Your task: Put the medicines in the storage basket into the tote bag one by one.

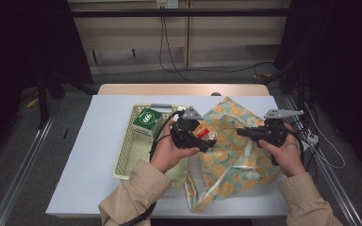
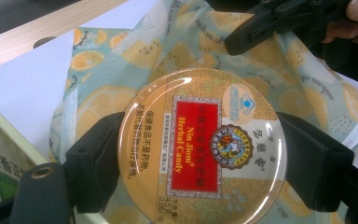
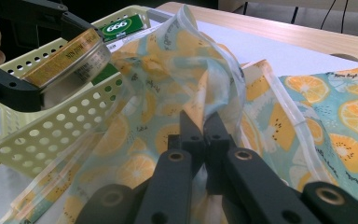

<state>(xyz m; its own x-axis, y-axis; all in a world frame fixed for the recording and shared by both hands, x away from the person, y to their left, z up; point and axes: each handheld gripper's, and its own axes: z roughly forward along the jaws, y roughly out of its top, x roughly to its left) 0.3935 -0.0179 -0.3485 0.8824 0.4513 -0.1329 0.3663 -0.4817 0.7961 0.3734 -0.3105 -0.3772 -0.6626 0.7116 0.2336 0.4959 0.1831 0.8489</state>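
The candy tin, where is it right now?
The candy tin is clamped between the left gripper's jaws, held above the orange-print bag, just right of the yellow basket. The right gripper pinches the bag's edge.

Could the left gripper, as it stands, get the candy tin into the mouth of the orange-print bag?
Probably yes. The left gripper holds the candy tin right beside the orange-print bag, while the right gripper pinches the fabric edge and lifts it. How wide the mouth gapes is hard to tell.
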